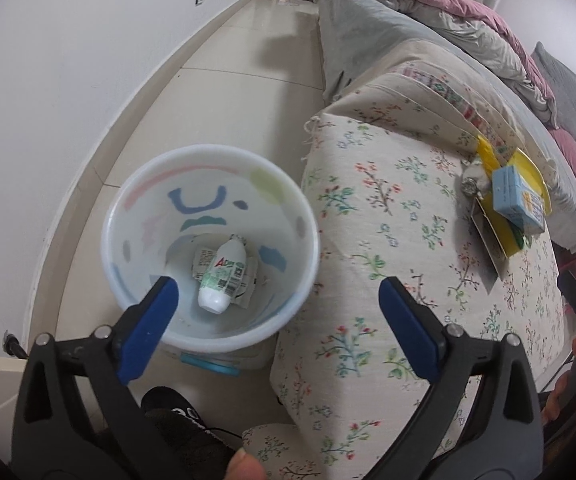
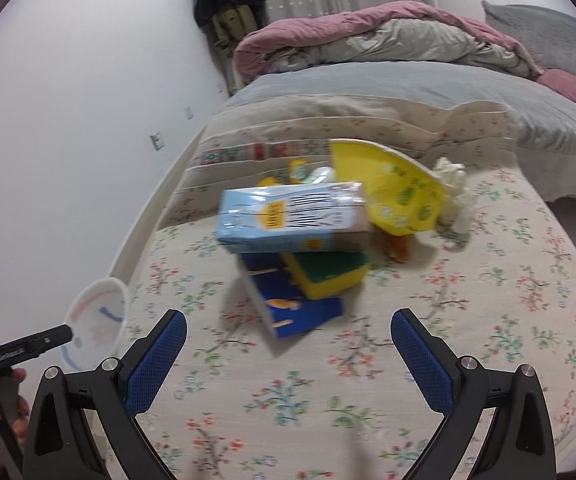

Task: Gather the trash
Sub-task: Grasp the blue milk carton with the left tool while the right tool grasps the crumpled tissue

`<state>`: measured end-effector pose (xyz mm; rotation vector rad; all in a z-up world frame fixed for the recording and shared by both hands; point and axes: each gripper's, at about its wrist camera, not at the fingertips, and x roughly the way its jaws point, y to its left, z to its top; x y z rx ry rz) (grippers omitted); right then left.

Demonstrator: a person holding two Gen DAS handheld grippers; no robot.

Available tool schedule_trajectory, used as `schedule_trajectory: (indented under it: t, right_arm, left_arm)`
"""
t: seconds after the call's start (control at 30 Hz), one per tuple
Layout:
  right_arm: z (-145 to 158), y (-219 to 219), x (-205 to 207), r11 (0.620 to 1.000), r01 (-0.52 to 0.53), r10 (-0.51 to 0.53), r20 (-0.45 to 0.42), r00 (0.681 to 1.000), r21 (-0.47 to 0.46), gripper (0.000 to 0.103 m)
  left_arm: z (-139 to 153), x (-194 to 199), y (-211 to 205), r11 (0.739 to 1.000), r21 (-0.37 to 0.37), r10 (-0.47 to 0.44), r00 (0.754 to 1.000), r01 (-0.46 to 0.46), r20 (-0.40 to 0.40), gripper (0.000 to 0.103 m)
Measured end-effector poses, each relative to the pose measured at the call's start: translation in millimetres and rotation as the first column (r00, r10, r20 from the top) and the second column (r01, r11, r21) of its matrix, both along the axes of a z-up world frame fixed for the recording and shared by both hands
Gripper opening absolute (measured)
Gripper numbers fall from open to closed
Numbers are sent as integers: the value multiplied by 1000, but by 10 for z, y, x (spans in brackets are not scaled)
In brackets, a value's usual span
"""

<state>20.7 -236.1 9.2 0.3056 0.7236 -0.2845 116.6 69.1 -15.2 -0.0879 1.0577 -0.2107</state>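
A small white bottle (image 1: 222, 276) lies at the bottom of the white bin (image 1: 208, 152), below and between your left gripper (image 1: 276, 300), jaws released and empty. Your right gripper (image 2: 288, 336), also released, faces a blue carton (image 2: 288, 220) ahead atop a sponge (image 2: 327, 276).

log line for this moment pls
left gripper: open, empty, over bin | bottle: in bin | right gripper: open, empty | blue carton: on bed
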Motion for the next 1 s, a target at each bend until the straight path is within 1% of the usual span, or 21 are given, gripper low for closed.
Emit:
schedule_trajectory:
  t: [0.23,0.33,0.6,0.7,0.73,0.8,0.83,0.9,1.0]
  right_arm:
    - [-39,-241,-145,998,58,-58,-11,998,-16,103]
    - [-53,-329,-212,997,79,-79,-13,997,-17,103]
    - [-93,-623,-379,990,142,-142,-18,990,2,103]
    - [-110,-722,-439,986,166,-166,-20,986,11,103]
    - [-120,-765,-465,984,177,-176,-21,984,17,103]
    - [-136,-831,-499,981,192,-191,-22,981,24,103]
    - [-144,-862,-514,979,200,-200,-23,980,29,103]
    - [-159,-915,-535,976,215,-214,-26,977,39,103]
    - [-175,-974,-558,972,228,-227,-30,973,52,103]
  left_arm:
    - [39,-53,-344,999,26,-45,999,45,19,102]
    - [61,-61,-518,996,31,-79,997,78,25,102]
    - [138,-5,-1036,978,39,-207,978,206,37,102]
    - [180,36,-1243,966,47,-255,966,253,48,102]
    - [194,50,-1328,960,54,-277,959,274,54,102]
    - [205,81,-1524,939,82,-340,938,335,64,102]
    - [201,116,-1655,920,106,-384,921,377,62,102]
    - [208,153,-1808,898,127,-432,899,422,67,102]
    - [239,215,-2056,846,159,-525,847,509,84,102]
